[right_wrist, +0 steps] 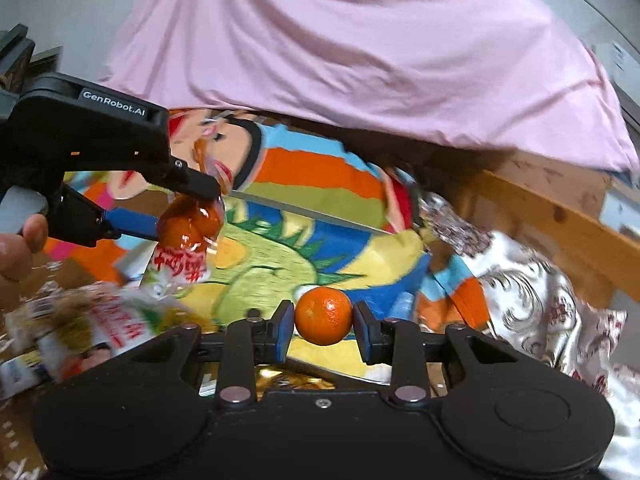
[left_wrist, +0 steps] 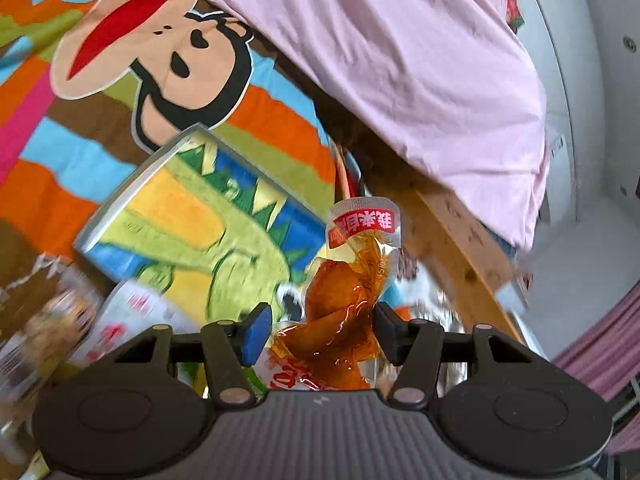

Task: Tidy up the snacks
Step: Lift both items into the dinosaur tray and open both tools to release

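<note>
My left gripper (left_wrist: pixel 320 330) is shut on a clear snack packet (left_wrist: pixel 340 312) with orange-brown food and red print, held above a tin box with a green dinosaur picture (left_wrist: pixel 192 220). In the right wrist view the left gripper (right_wrist: pixel 188 216) shows at left with the same packet (right_wrist: pixel 188 232) over the box (right_wrist: pixel 300 256). My right gripper (right_wrist: pixel 324 328) is shut on a small orange mandarin (right_wrist: pixel 324 316), held over the near part of the box.
The box lies on a striped bedspread with a monkey face (left_wrist: pixel 160 52). Other snack packets (right_wrist: pixel 100 328) lie at the left. A pink quilt (right_wrist: pixel 360 48) is behind. A wooden bed frame (right_wrist: pixel 560 220) and patterned silver fabric (right_wrist: pixel 540 292) are at right.
</note>
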